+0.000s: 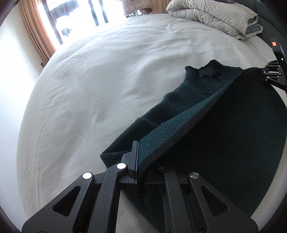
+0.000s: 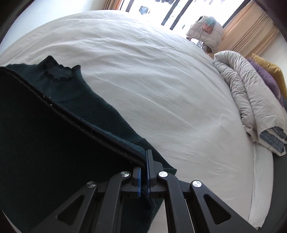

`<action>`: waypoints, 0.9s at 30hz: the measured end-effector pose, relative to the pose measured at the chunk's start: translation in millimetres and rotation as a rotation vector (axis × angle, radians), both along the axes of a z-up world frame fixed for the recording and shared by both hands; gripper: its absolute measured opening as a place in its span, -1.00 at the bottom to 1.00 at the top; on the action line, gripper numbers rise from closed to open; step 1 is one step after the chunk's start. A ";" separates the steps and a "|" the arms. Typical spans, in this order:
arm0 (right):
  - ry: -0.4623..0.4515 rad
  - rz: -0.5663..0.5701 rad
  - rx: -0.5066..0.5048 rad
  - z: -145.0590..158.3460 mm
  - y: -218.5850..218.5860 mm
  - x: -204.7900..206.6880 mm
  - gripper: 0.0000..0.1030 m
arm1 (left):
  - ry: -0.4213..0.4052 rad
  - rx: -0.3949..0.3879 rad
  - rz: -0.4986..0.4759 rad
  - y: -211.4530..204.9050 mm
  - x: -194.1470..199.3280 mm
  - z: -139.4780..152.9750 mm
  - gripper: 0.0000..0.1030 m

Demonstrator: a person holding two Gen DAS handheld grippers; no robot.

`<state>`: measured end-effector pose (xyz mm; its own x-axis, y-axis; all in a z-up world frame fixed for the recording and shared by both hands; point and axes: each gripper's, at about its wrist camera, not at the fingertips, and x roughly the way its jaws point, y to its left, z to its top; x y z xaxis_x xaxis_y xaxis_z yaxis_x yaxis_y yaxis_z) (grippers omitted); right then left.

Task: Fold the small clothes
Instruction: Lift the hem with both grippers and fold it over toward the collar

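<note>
A dark green knitted sweater with a frilled collar lies partly on the white bed sheet. Its ribbed hem is lifted and stretched between both grippers, over the lower body toward the collar. My left gripper is shut on one hem corner. My right gripper is shut on the other corner, and it shows in the left wrist view at the right edge as the right gripper. The raised fabric hides the sweater's lower part.
A folded grey-white duvet lies at the head of the bed, also seen as the duvet. Purple and yellow pillows sit behind it. A window with orange curtains is beyond the bed. White sheet stretches around the sweater.
</note>
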<state>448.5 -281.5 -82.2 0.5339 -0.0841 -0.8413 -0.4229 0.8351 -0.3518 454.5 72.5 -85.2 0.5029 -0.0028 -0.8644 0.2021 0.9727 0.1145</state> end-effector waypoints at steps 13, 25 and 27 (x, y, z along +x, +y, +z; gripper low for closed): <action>0.078 -0.062 0.102 -4.9 -10.3 29.0 -0.94 | 0.104 -0.152 0.015 19.5 40.7 -12.5 -0.85; 0.065 -0.112 0.157 -3.3 -11.1 29.9 -0.73 | 0.095 -0.281 0.062 41.6 40.4 -11.3 -0.79; 0.066 -0.093 0.148 -3.7 -7.1 28.5 -0.88 | 0.081 -0.261 0.058 39.4 37.3 -9.9 -0.85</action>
<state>476.9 -288.6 -85.9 0.4730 -0.0033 -0.8811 -0.3594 0.9123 -0.1964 491.8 111.9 -95.2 0.4380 -0.2037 -0.8756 0.1436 0.9773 -0.1555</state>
